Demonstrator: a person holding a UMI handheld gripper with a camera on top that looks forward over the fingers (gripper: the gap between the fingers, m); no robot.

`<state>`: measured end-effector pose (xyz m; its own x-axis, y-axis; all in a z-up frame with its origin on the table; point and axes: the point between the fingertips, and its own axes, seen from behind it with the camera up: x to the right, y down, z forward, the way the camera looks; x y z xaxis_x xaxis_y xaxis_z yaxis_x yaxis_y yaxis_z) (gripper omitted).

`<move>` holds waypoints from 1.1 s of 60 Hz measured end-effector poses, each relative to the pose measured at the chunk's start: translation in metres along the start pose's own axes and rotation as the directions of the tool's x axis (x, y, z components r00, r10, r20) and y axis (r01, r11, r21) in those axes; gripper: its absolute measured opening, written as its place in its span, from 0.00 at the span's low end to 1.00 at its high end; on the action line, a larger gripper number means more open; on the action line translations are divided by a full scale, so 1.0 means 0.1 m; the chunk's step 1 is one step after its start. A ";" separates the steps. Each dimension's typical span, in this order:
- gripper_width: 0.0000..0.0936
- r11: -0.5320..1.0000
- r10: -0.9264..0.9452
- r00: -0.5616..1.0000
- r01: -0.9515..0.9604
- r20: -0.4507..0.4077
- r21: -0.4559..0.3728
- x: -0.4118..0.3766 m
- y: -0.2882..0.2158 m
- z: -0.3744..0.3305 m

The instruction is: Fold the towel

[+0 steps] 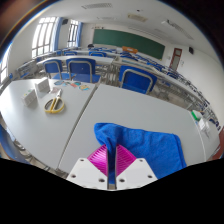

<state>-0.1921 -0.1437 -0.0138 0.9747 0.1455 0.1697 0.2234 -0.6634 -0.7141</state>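
One towel [140,143] — blue, lying flat on the white table [100,110], just ahead of the gripper [112,163]; that towel is the landmark for everything below; its near edge reaches the fingertips, its far edge runs toward the row of chairs; the outline is roughly four-sided with a near-left corner poking toward the fingers; it looks like a single spread layer or at most one loose fold — I cannot tell which from this angle; no crisp doubled edge shows, so I judge the folding barely begun or not begun; picking up an edge, carrying it over and flattening all seem left to do.

Tongs: the two fingers sit close together, the pink pads [99,156] nearly meeting with only a thin dark slit between; narrow, then; whether a bit of towel edge is pinched in that slit I cannot tell.

Left of the towel and farther off, a yellow tape roll [56,105] and a small white cup-like thing [42,88] stand on the table, well apart from the towel; beyond the towel, blue chairs [133,78] line the table's far side; behind them a green chalkboard [125,40].
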 end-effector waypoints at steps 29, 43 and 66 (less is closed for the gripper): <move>0.03 0.965 0.238 0.937 -0.257 0.256 0.043 -0.08 -0.93 -0.57; 0.33 0.975 0.222 0.967 -0.223 0.125 -0.009 1.01 -0.60 -0.20; 0.91 0.994 0.109 0.990 -0.106 -0.091 0.040 1.90 -0.33 -0.93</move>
<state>-0.0154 -0.1624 0.1053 0.9884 0.0052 0.1517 0.1192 -0.6452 -0.7547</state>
